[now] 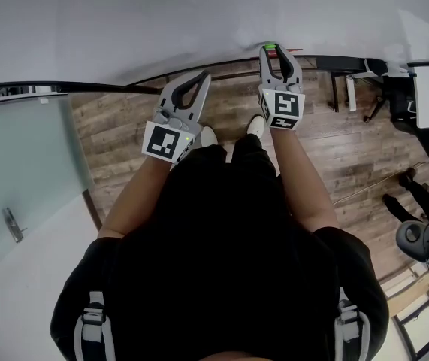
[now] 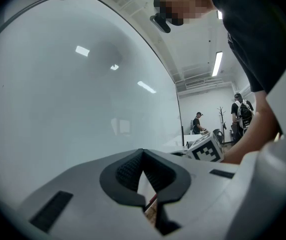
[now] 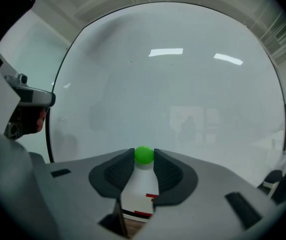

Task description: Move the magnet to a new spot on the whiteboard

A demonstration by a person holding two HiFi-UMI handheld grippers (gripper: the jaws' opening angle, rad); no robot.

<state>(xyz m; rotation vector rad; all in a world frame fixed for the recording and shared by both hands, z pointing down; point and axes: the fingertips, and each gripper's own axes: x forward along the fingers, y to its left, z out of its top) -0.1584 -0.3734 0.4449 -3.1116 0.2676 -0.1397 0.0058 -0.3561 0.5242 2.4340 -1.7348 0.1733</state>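
Right gripper view: right gripper (image 3: 144, 155) fingers (image 3: 120, 170) clamped on the green magnet (image 3: 144, 154) at the whiteboard (image 3: 183, 84); left gripper (image 2: 143, 153) fingers (image 2: 127, 171) pressed together, holding nothing.

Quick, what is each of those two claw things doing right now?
Left gripper: shut, nothing between its jaws.
Right gripper: shut on the small round green magnet.

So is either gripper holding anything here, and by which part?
The right gripper holds the magnet, its jaw tips pinching the magnet's two sides, right at the whiteboard. The left gripper is shut with nothing in it.
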